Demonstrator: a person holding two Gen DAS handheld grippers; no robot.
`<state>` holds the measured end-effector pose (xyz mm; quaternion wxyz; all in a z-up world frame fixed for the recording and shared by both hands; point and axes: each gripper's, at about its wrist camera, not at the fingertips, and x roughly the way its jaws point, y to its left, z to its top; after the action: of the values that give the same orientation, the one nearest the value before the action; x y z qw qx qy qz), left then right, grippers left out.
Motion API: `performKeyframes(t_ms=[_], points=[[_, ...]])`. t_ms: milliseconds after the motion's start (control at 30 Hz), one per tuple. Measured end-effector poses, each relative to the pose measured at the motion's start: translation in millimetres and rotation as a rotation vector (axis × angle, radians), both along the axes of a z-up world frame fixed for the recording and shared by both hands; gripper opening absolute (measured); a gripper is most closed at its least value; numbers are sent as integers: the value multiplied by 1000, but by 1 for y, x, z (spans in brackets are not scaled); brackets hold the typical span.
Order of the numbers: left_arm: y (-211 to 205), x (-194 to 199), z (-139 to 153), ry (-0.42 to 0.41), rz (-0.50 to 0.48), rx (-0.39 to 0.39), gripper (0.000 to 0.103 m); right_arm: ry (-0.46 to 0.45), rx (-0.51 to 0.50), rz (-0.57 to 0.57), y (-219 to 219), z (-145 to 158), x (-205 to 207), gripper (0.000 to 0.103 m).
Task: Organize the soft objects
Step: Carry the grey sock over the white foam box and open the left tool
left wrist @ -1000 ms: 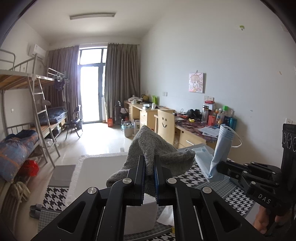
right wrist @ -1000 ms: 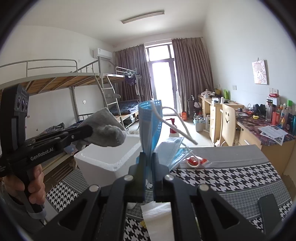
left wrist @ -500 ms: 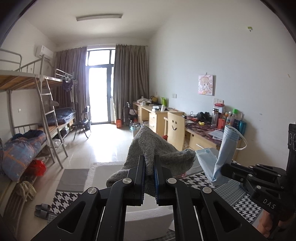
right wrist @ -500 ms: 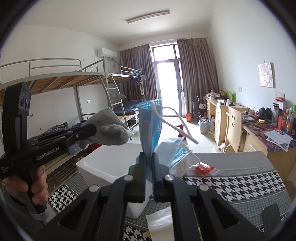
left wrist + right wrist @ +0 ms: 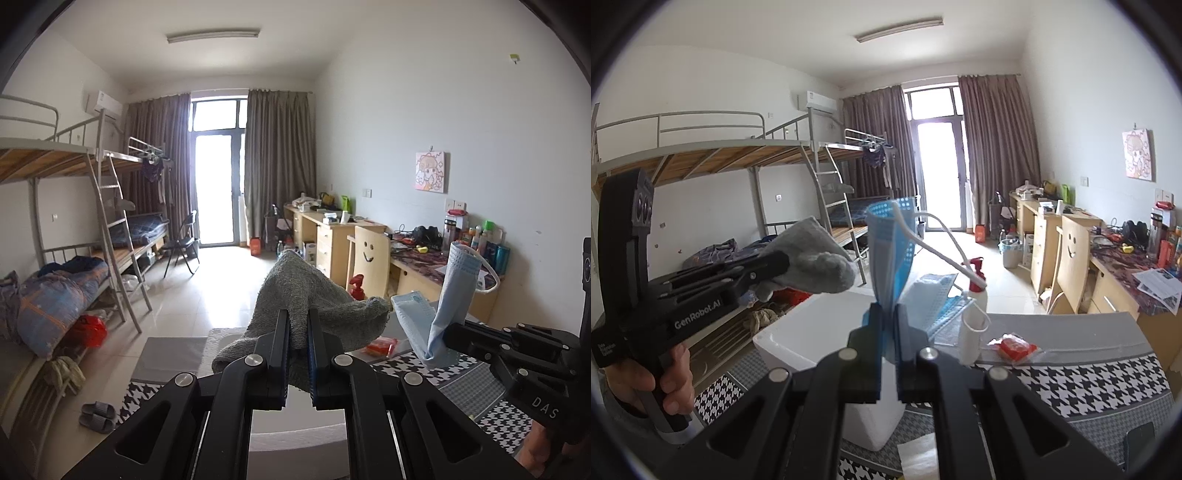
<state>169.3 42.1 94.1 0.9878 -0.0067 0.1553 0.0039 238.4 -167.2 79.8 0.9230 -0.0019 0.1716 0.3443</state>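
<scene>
My left gripper (image 5: 297, 325) is shut on a grey knitted sock (image 5: 306, 295), which bulges above and beside the jaws; the same gripper (image 5: 783, 264) and grey sock (image 5: 820, 258) show at the left in the right wrist view. My right gripper (image 5: 887, 314) is shut on a blue face mask (image 5: 890, 254), standing upright with its white ear loops hanging right; the same gripper (image 5: 448, 332) and mask (image 5: 450, 291) appear at the right in the left wrist view. Both are held in the air above a white foam box (image 5: 798, 339) on the houndstooth tablecloth (image 5: 1089, 380).
A white spray bottle with red nozzle (image 5: 973, 317) and a red packet in clear wrap (image 5: 1015, 345) lie on the table behind the box. A person's hand (image 5: 665, 380) holds the left gripper's handle. Bunk beds (image 5: 55, 240) stand left, desks (image 5: 332, 236) along the right wall.
Both grippers have risen a little and tilted up, so the table sits lower in both views. Sock and mask stay clamped as before.
</scene>
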Motion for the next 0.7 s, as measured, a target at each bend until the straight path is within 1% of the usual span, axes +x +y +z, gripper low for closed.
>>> performKeyframes(t_ms=[433, 700], points=[[15, 14, -5, 32, 55, -7, 9, 18, -16, 56, 20, -1, 7, 8], [20, 24, -10, 61, 47, -7, 9, 23, -26, 72, 31, 1, 10, 8]])
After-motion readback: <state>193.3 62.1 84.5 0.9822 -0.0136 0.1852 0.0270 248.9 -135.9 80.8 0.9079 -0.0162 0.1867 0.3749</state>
